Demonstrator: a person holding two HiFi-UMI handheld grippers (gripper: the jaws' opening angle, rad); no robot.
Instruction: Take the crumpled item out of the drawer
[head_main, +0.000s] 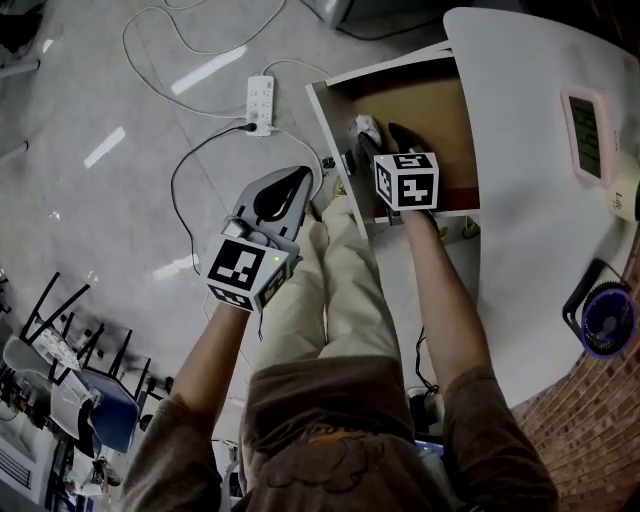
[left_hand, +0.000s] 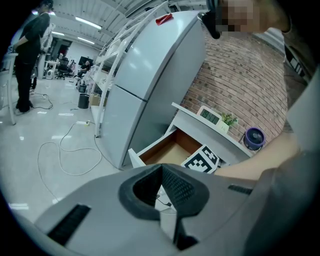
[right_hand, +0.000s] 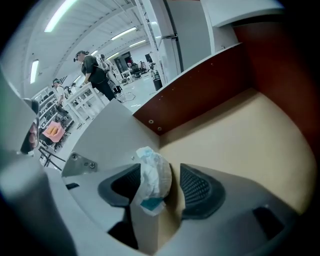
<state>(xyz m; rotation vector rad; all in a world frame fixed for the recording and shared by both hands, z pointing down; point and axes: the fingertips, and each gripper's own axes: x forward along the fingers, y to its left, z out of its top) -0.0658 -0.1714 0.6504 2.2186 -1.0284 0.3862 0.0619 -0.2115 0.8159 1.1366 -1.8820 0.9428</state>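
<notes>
The crumpled item, a white wad of paper with a blue patch, lies in the near left corner of the open drawer. My right gripper reaches down into the drawer with a jaw on each side of the wad. The left pad touches it and a narrow gap shows at the right pad. From the head view the wad peeks out beside the right gripper. My left gripper hovers over the floor left of the drawer, tips together, holding nothing. Its own camera shows the left gripper aimed toward the drawer.
A white desk top covers the drawer's right part and carries a clock and a small fan. A power strip with cables lies on the floor. A tall fridge stands left of the desk. My legs sit below the drawer front.
</notes>
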